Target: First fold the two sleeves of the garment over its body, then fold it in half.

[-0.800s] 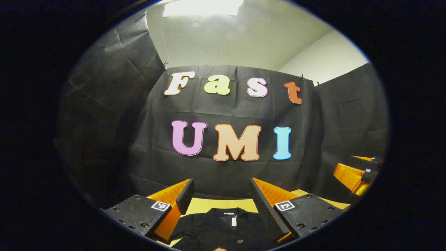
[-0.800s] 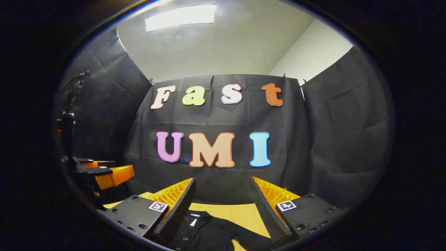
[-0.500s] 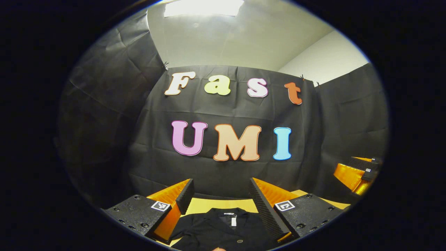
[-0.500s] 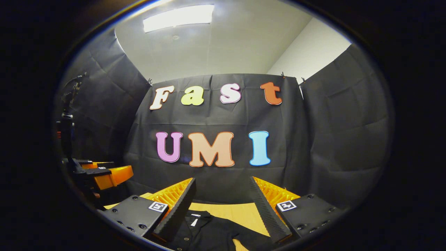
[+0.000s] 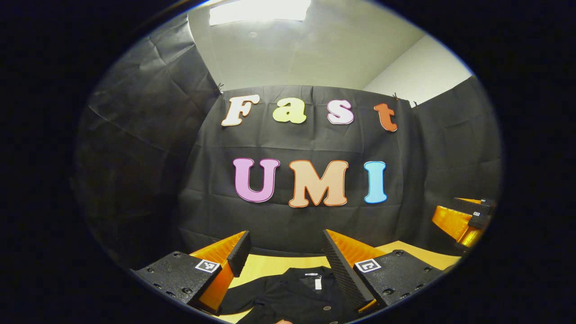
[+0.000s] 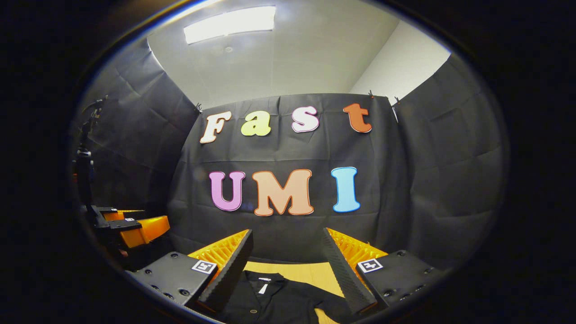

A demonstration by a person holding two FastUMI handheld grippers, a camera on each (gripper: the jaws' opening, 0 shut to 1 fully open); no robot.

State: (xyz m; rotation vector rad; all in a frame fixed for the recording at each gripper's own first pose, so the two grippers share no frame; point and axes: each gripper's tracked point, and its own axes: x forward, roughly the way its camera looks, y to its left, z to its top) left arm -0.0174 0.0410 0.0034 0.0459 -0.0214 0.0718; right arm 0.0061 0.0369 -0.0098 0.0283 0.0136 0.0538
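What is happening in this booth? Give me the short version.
A person holds a two-finger gripper in each hand above a black garment that lies on a yellow table. The left gripper and the right gripper are both open, fingers spread, with nothing between them. The garment's collar end faces the booth wall, and neither gripper touches the cloth. No fold can be made out; the sleeves are yet to be brought over the body.

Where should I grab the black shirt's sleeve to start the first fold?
Probably at the outer end of a sleeve of the black shirt, coming from above. The shirt lies flat on the table, collar toward the wall, so only a top-down pinch of an edge looks workable. Both hand-held grippers, left and right, are open.
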